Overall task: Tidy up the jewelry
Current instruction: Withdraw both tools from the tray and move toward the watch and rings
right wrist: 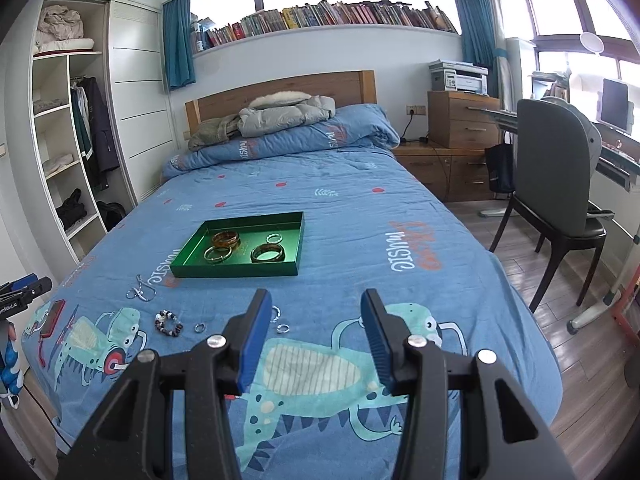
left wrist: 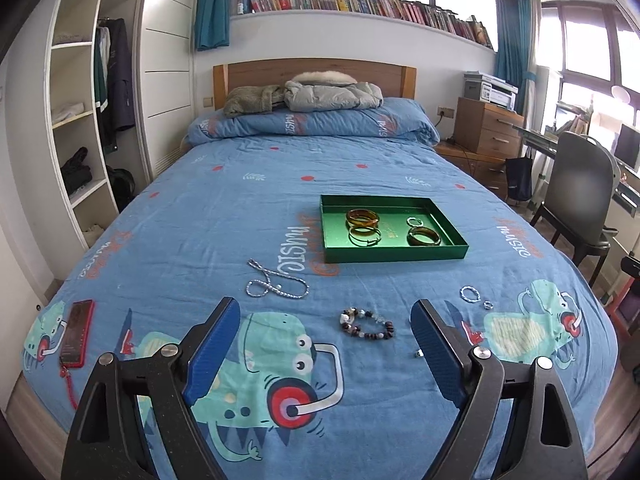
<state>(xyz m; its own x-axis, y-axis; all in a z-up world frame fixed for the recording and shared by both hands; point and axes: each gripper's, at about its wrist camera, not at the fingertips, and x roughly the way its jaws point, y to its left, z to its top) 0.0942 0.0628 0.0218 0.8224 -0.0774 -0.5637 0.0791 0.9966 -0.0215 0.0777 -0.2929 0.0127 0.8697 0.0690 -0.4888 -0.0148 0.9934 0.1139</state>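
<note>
A green tray (left wrist: 392,254) (right wrist: 236,270) on the blue bedspread holds an amber bangle (left wrist: 362,216), thin gold bangles (left wrist: 364,236), a dark bangle (left wrist: 424,237) and a small ring (left wrist: 414,222). Loose on the bed in front of the tray lie a silver chain (left wrist: 276,286), a bead bracelet (left wrist: 367,325) (right wrist: 168,324) and silver rings (left wrist: 469,293) (right wrist: 282,329). My left gripper (left wrist: 324,306) is open wide, with the bead bracelet on the cloth just beyond its tips. My right gripper (right wrist: 315,296) hangs open over the bed with nothing between its fingers.
A red phone (left wrist: 76,332) lies near the bed's left edge. A folded duvet with jackets (left wrist: 320,96) is at the headboard. A grey chair (right wrist: 560,184) and a desk stand to the right of the bed, and an open wardrobe (left wrist: 80,120) to the left.
</note>
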